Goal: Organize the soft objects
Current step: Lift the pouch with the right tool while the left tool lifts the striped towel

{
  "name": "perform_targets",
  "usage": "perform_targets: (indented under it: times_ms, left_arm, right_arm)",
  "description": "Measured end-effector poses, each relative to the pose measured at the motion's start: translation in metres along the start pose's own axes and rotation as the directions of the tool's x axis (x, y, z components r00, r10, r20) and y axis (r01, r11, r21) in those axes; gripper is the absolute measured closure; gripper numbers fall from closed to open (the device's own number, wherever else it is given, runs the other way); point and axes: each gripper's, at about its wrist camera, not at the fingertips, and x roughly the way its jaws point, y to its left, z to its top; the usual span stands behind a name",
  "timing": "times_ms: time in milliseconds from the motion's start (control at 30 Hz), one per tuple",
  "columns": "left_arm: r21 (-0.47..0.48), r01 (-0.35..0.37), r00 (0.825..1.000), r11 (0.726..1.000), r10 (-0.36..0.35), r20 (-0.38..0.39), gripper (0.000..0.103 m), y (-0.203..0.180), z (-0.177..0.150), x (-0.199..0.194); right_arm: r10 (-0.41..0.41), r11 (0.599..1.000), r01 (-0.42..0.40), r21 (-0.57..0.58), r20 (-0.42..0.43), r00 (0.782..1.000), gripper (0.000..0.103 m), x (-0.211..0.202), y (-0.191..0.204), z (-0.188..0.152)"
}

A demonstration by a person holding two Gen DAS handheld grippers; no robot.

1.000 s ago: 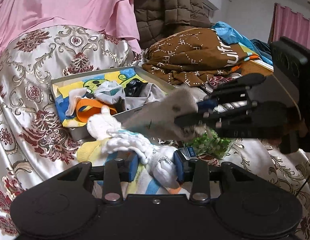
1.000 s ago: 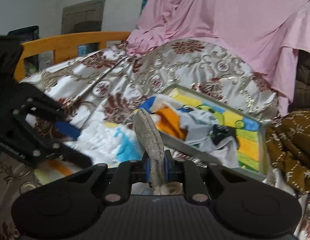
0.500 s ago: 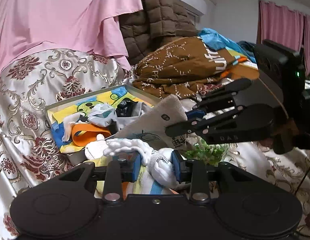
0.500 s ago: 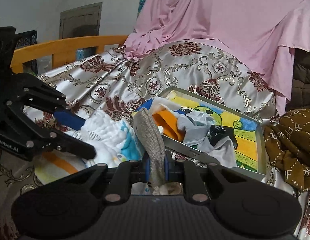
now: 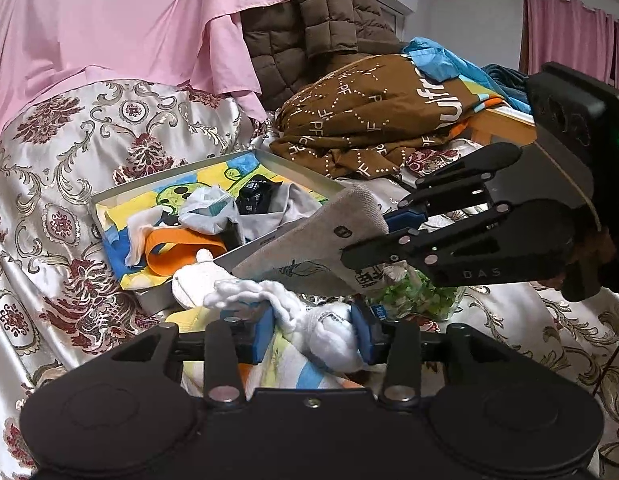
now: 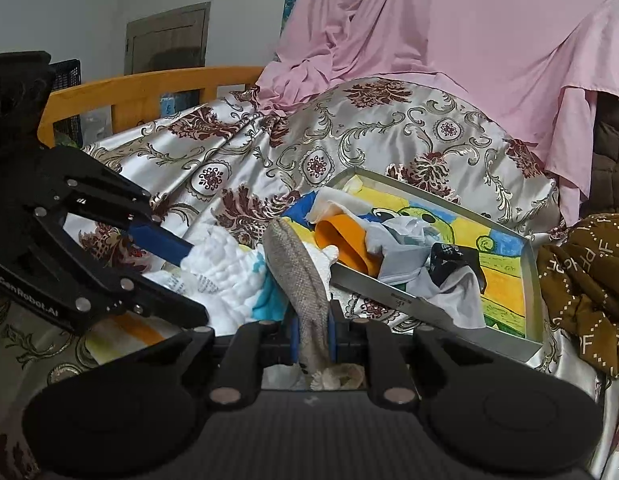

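The right claw [image 6: 313, 334] is clamped on a grey sock [image 6: 299, 276], holding it upright just in front of the metal tray [image 6: 531, 280] on the bed. The left claw [image 5: 313, 332] has a white fluffy sock [image 5: 321, 326] between its blue pads [image 5: 263, 334]; its jaws are opening, and the right-hand pad touches the sock. The tray holds an orange cloth [image 5: 177, 246], pale socks and a black item. A brown patterned garment [image 5: 373, 120] lies behind the tray.
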Motion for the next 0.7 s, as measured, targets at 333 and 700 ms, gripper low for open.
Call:
perform_targets:
  times_ms: [333, 700]
  left_arm:
    - [0.075, 0.002, 1.0, 0.997, -0.004, 0.026, 0.066, -0.01, 0.005, 0.002]
    - [0.026, -0.028, 0.997, 0.999, 0.026, 0.078, 0.071, 0.0, 0.019, -0.003]
  right_arm:
    - [-0.009, 1.0, 0.009, 0.018, 0.015, 1.0, 0.088, -0.004, -0.009, 0.001]
    - [-0.044, 0.998, 0.043, 0.034, 0.025, 0.999, 0.088, -0.006, -0.02, 0.01]
